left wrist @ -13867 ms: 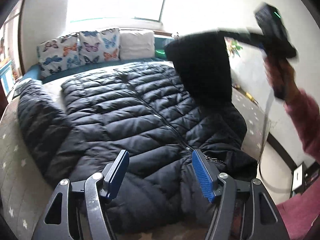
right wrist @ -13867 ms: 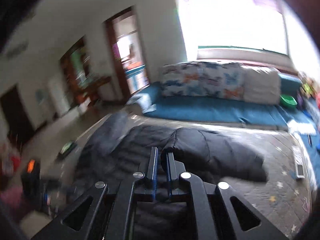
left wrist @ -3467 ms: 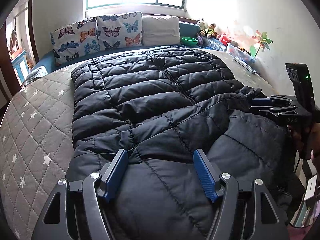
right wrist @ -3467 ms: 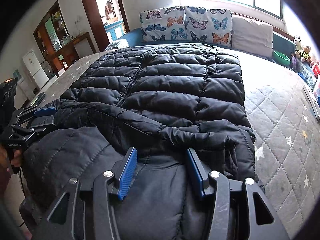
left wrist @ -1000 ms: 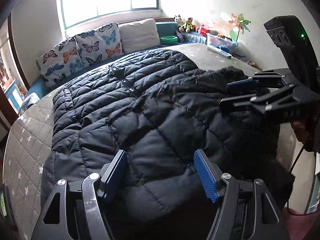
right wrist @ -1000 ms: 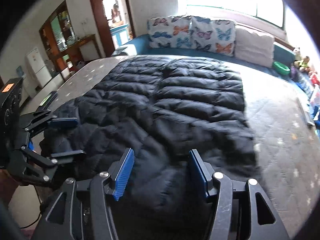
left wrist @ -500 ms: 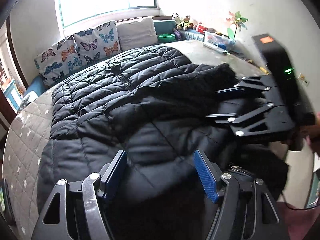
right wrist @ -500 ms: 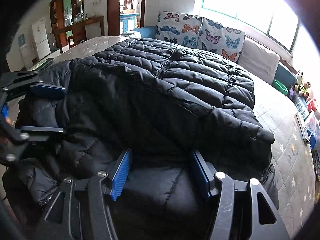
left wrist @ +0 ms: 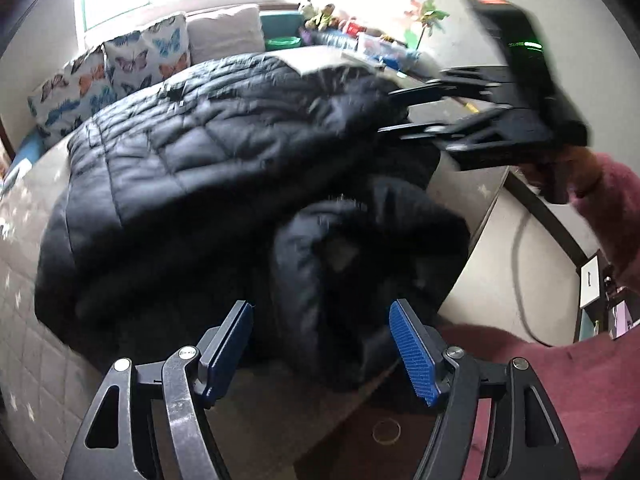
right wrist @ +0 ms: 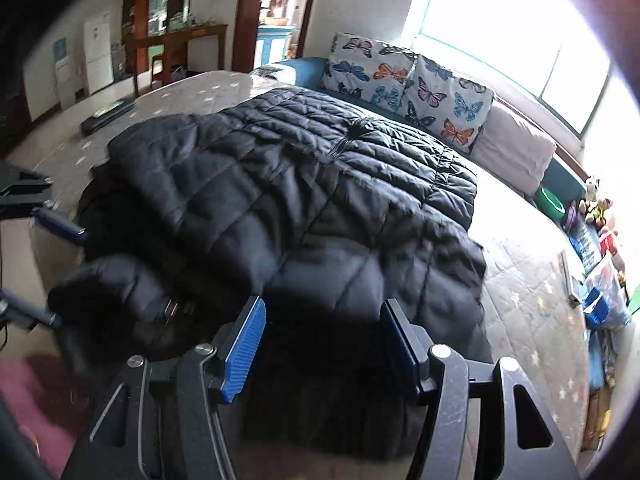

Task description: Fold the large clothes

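Note:
A large black quilted puffer jacket (left wrist: 192, 160) lies spread on the bed, its near end bunched and hanging over the bed's front edge (left wrist: 352, 272). It also shows in the right wrist view (right wrist: 320, 200). My left gripper (left wrist: 322, 344) is open and empty, just in front of the hanging bunch. My right gripper (right wrist: 322, 340) is open and empty above the jacket's near edge. In the left wrist view the right gripper (left wrist: 396, 110) appears at the jacket's right side, jaws apart. In the right wrist view the left gripper's fingertips (right wrist: 60, 228) show at the far left.
The bed has a grey star-quilted cover (right wrist: 532, 292). Butterfly pillows (right wrist: 404, 80) and a white pillow (right wrist: 512, 152) stand at the far end. Toys and boxes (right wrist: 600, 248) line the right side. A laptop (right wrist: 106, 114) lies at the bed's left edge.
Both grippers have pulled back toward the bed's front edge and lifted. The jacket's near end now bunches and hangs over the edge. Both grippers stay open.

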`<act>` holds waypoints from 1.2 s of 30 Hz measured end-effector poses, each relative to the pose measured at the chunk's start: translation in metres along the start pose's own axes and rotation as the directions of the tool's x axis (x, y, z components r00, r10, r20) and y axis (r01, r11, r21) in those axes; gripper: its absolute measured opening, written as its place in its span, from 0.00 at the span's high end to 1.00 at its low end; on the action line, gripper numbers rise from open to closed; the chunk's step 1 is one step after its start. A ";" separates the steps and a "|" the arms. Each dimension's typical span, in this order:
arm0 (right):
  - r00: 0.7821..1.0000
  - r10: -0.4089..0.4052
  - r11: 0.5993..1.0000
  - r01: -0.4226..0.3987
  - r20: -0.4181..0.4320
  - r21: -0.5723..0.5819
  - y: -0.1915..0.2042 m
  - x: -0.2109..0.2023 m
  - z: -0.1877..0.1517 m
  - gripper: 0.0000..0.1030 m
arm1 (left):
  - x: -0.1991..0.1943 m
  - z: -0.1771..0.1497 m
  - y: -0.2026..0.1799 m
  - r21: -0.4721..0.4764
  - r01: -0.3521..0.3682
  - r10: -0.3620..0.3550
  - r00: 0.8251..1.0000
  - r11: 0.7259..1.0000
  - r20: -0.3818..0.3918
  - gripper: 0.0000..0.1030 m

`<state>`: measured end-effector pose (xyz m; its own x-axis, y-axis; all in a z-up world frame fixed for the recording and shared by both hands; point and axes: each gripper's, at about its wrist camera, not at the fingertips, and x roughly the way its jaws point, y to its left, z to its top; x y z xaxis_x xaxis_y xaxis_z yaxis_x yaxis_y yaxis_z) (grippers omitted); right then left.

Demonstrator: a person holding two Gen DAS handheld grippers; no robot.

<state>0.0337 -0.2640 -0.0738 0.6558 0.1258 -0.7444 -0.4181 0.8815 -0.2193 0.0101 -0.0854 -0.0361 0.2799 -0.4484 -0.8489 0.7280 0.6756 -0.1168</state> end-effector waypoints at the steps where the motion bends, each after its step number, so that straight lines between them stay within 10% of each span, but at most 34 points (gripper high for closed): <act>1: 1.000 0.001 1.000 -0.001 -0.006 -0.008 0.001 -0.004 -0.005 0.37 | 0.001 -0.003 0.001 -0.019 -0.002 0.002 1.000 1.000 -0.004 0.27; 9: 0.993 -0.023 0.992 0.008 -0.119 -0.123 0.019 -0.011 -0.062 0.36 | 0.021 -0.019 0.001 -0.095 0.001 -0.007 0.998 0.995 -0.061 0.29; 14: 0.990 -0.011 0.984 -0.014 -0.138 -0.176 0.036 0.003 -0.076 0.36 | 0.022 -0.013 -0.002 -0.051 -0.079 0.076 0.996 0.996 -0.052 0.80; 25: 0.999 0.026 0.978 -0.018 0.037 -0.210 0.060 0.014 -0.038 0.36 | -0.015 0.012 0.025 -0.114 -0.003 0.005 1.000 0.994 0.015 0.88; 30: 0.994 0.079 0.990 -0.069 0.082 -0.122 0.049 0.007 -0.011 0.68 | -0.025 0.011 0.030 -0.122 0.012 -0.010 1.000 0.992 0.022 0.81; 36: 0.983 0.138 0.990 -0.139 0.119 0.001 0.022 -0.012 0.015 0.75 | -0.076 -0.013 0.036 -0.082 -0.100 0.113 0.980 0.992 0.163 0.15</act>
<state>0.0264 -0.2387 -0.0603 0.6618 0.2990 -0.6875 -0.5043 0.8561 -0.1132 0.0068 -0.0197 0.0177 0.4581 -0.4587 -0.7614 0.6426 0.7628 -0.0729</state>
